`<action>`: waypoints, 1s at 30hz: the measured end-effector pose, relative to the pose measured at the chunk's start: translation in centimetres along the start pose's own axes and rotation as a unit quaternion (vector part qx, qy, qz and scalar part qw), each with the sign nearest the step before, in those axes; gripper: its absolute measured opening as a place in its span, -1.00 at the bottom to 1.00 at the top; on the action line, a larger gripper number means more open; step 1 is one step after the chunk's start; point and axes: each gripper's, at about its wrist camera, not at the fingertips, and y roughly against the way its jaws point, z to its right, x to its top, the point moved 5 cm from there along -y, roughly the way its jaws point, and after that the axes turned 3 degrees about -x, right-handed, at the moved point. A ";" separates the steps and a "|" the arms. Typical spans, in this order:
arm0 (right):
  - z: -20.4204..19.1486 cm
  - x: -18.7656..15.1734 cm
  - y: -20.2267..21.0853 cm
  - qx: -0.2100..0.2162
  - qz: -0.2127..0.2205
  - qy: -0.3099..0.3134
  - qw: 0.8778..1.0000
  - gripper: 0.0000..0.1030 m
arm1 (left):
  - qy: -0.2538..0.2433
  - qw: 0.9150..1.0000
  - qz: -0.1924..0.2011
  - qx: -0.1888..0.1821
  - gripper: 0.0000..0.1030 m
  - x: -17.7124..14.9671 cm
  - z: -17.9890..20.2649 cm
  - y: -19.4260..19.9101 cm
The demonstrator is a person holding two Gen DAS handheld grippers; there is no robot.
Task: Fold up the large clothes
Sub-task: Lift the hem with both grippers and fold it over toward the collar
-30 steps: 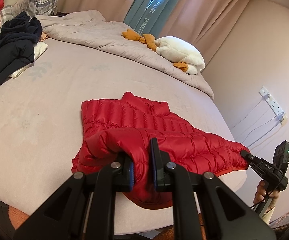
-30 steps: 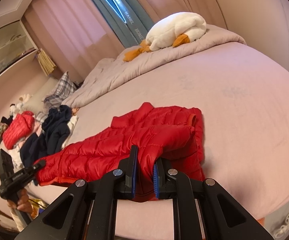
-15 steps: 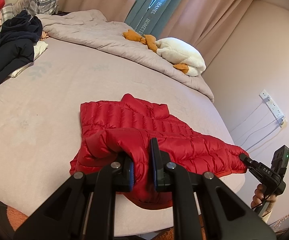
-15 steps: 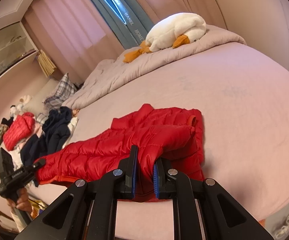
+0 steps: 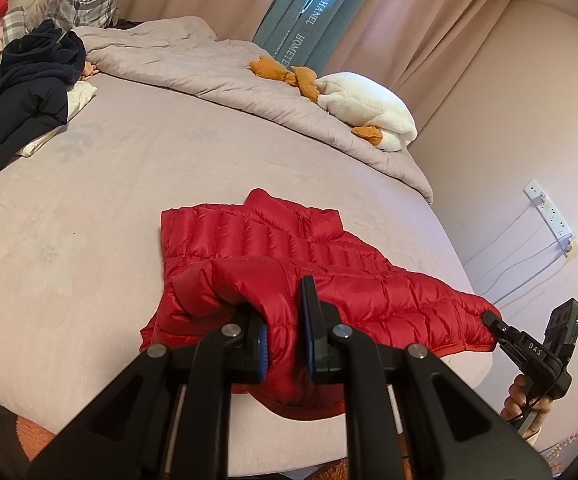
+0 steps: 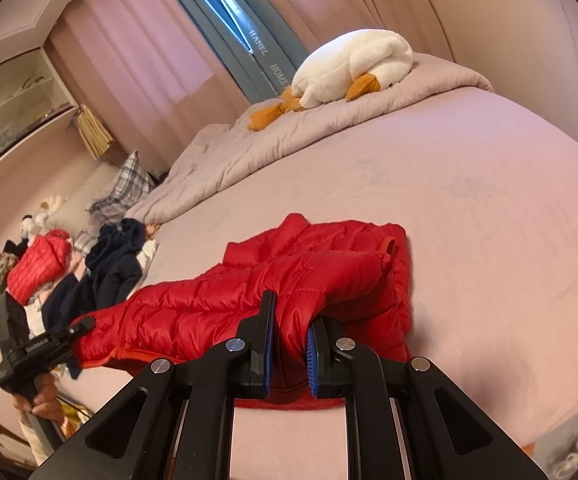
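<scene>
A red puffer jacket (image 5: pixel 289 248) lies on the pink bed sheet (image 5: pixel 109 200), collar toward the far side, its near half lifted and doubled over. My left gripper (image 5: pixel 285 344) is shut on the jacket's near left hem. My right gripper (image 6: pixel 289 336) is shut on the jacket (image 6: pixel 329 264) at the opposite hem corner. Each gripper shows in the other's view, pinching the red fabric: the right one (image 5: pixel 493 320) at the right edge, the left one (image 6: pixel 81 326) at the left edge.
A pile of dark navy clothes (image 5: pixel 21 84) lies at the bed's far left, with another red jacket (image 6: pixel 37 268) beside it. A crumpled grey duvet (image 5: pixel 209 68) and a white goose plush (image 5: pixel 365 108) lie at the far side. A wall socket strip (image 5: pixel 549 212) is on the right.
Both grippers keep their hold on the jacket hem. The views have shifted only slightly; the jacket's lifted edge sits about where it was.
</scene>
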 end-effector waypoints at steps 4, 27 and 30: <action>0.0 0.1 0.0 0.001 0.006 -0.002 1.000 -0.72 | 0.000 1.000 -0.002 0.002 -0.75 0.2 -0.1 -0.1; -0.1 0.4 -0.6 0.003 0.015 -0.006 1.000 -0.72 | 0.005 1.000 -0.008 0.003 -0.75 -0.1 -0.8 -0.5; -0.2 0.4 -0.5 0.005 0.017 -0.006 1.000 -0.72 | 0.004 1.000 -0.009 0.005 -0.75 0.0 -0.7 -0.7</action>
